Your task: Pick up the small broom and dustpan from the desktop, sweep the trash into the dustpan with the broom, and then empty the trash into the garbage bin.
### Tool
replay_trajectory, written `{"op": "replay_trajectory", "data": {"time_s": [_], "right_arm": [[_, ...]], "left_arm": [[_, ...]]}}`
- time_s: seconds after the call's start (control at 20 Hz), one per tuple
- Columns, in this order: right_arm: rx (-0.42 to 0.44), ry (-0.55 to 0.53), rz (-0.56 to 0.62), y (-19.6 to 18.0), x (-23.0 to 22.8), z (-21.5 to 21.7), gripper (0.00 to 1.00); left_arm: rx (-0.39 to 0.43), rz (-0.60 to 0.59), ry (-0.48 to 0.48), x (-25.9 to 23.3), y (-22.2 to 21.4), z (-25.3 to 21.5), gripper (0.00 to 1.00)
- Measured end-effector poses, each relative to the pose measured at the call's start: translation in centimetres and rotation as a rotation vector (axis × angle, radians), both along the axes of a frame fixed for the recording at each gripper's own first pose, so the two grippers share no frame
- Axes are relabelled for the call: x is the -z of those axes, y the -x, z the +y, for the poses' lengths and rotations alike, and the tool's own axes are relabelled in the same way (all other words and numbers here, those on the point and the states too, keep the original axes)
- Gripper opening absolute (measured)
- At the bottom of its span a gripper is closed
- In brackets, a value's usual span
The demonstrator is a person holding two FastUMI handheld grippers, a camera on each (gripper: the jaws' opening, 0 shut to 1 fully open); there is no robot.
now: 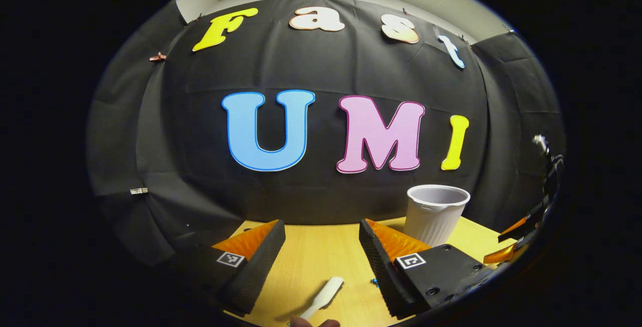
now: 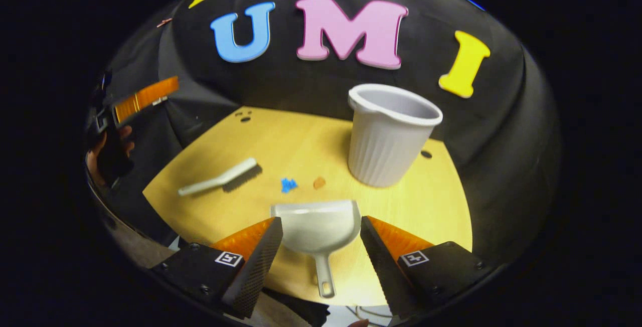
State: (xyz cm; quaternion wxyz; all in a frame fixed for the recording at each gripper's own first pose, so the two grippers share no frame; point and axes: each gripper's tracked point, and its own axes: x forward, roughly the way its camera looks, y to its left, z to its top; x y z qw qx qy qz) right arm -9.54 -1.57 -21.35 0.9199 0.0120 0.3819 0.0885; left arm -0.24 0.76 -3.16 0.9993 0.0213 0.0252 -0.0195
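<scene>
The right gripper (image 2: 321,247) hangs released above the near edge of a wooden table (image 2: 301,136), its jaws spread wide on either side of one white dustpan (image 2: 318,226) lying flat with its handle pointing toward the camera, untouched. The left gripper (image 1: 321,252) is likewise spread and holding nothing; between its jaws, on the table, lies the handle of one white broom (image 1: 323,294). In the right gripper view the broom rests left of the dustpan, well apart. Two bits of trash lie just beyond the dustpan: one blue scrap (image 2: 288,184) and one brown crumb (image 2: 319,182). One white ribbed bin (image 2: 388,136) stands upright behind them. Judging from this, nothing is picked up yet; grasping, sweeping and emptying all remain.
</scene>
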Motion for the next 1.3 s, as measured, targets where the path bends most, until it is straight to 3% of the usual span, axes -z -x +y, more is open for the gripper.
{"op": "replay_trajectory", "data": {"time_s": [0.2, 0.5, 1.0, 1.2, 1.3], "right_arm": [[-0.017, 0.007, 0.147, 1.6, 5.5, -0.7, 0.97], [-0.107, 0.105, 0.326, 3.3, 13.8, -0.3, 0.96], [-0.097, 0.067, 0.478, 1.4, 19.3, 1.5, 0.90], [-0.071, 0.066, 0.502, 0.8, 19.6, 1.0, 0.78], [-0.063, 0.061, 0.510, 0.8, 19.4, 1.0, 0.41]], "left_arm": [[-0.005, 0.023, -0.008, 0.9, 0.4, 0.0, 0.94], [-0.021, 0.034, -0.015, 1.5, 1.0, 0.2, 0.94], [-0.076, 0.058, -0.013, 2.3, 2.1, 1.4, 0.94], [-0.098, 0.070, -0.004, 2.9, 2.2, 1.6, 0.94], [-0.109, 0.079, 0.000, 3.3, 2.1, 1.6, 0.94]]}}
